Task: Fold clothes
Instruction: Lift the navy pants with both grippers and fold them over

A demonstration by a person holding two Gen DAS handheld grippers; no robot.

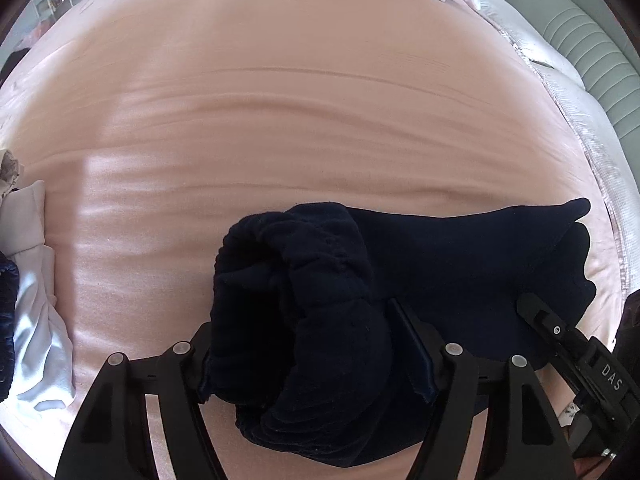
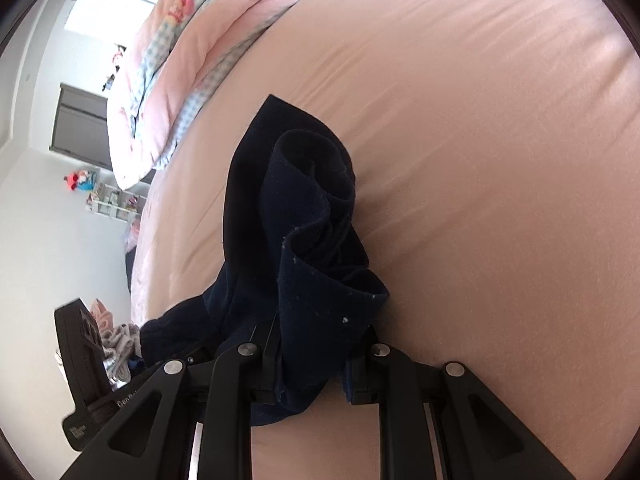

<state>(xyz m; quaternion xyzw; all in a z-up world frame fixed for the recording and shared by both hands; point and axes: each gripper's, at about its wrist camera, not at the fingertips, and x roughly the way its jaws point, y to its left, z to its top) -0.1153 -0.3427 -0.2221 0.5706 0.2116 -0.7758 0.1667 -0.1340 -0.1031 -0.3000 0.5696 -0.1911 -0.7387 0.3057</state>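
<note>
A dark navy garment (image 1: 460,252) lies on the pink bed sheet (image 1: 280,100). My left gripper (image 1: 304,344) is shut on its bunched ribbed end (image 1: 288,280), which fills the space between the fingers. My right gripper (image 2: 312,364) is shut on the other end of the navy garment (image 2: 316,240), whose cloth rolls up ahead of the fingers over the pink sheet (image 2: 500,160). The right gripper (image 1: 552,320) also shows at the lower right of the left wrist view, resting on the garment. The left gripper's body (image 2: 84,364) shows at the lower left of the right wrist view.
White and light clothes (image 1: 32,300) lie at the left edge of the bed. A pink and blue checked quilt (image 2: 180,60) is piled at the far end. A grey padded headboard (image 1: 580,40) stands at the right. A shelf with toys (image 2: 112,200) stands by the wall.
</note>
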